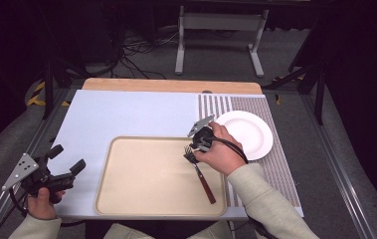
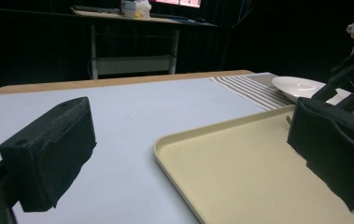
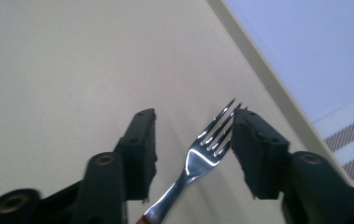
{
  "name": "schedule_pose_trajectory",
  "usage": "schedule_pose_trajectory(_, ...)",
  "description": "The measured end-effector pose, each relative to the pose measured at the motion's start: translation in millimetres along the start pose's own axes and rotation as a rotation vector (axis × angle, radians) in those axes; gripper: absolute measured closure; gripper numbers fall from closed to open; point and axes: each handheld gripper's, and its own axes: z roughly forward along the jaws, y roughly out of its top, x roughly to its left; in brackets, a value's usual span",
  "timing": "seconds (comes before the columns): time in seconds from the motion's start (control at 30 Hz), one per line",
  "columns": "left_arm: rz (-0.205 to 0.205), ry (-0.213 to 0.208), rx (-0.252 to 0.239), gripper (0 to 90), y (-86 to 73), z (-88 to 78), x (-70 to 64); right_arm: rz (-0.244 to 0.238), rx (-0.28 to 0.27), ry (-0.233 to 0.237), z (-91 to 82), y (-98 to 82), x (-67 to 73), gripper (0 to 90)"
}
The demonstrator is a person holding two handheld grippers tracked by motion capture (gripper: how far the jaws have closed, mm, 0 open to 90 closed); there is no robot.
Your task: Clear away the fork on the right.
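On the table (image 1: 126, 117), which has a pale blue top, lies a big cream tray (image 1: 141, 199) near the person's side. A fork (image 1: 199, 174) with shiny prongs and a dark red-brown handle lies on the right part of the tray, its prongs pointing away from the person. The right tool (image 1: 196, 148) is down over the prongs. In the right gripper view its two black jaws stand a little apart with the fork's head (image 3: 207, 144) between them; one jaw is right beside the prongs, maybe touching, and the other jaw has a gap next to it, so the fork is not pinched. The left tool (image 1: 66, 158) is held at the left corner of the table, well away from the tray's things, and its jaws are spread wide with nothing between them. To the right of the tray lies a mat (image 1: 280, 174) with brown and white stripes, and a white plate (image 1: 248, 132) sits on it, just behind the right hand (image 1: 221, 154). A strip of light wood (image 1: 171, 85) shows at the far edge of the table. The floor (image 1: 216, 59) behind is grey carpet, with black cables and the legs of a white stand on it. The room around is dark, and metal rails run along both sides of the table.
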Motion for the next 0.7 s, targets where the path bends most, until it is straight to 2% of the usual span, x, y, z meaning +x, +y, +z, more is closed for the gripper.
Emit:
schedule_pose_trajectory(0.03,0.0,0.0,0.0,1.5,0.0,0.0,0.0,0.0,0.0,0.0,0.0,0.0,0.0,57.4)
schedule_pose_trajectory(0.1,0.005,-0.001,0.001,1.5,0.1,-0.3,0.1,-0.057,-0.005,0.001,1.0,1.4,-0.2,67.0)
schedule_pose_trajectory(0.13,0.005,-0.002,0.001,1.5,0.1,-0.4,0.0,-0.085,-0.008,0.008,1.8,2.4,-0.2,75.2)
schedule_pose_trajectory(0.27,0.003,0.0,-0.003,1.5,0.4,-0.6,0.1,-0.132,-0.019,0.008,4.0,4.9,-1.1,89.6)
schedule_pose_trajectory(0.4,0.004,0.0,-0.002,1.6,0.3,-0.6,0.2,-0.163,-0.035,-0.005,8.7,6.7,-2.1,89.9)
schedule_pose_trajectory(0.7,0.006,-0.001,-0.001,1.7,0.4,-0.5,0.1,-0.166,-0.054,0.006,25.9,7.2,-4.4,89.9)
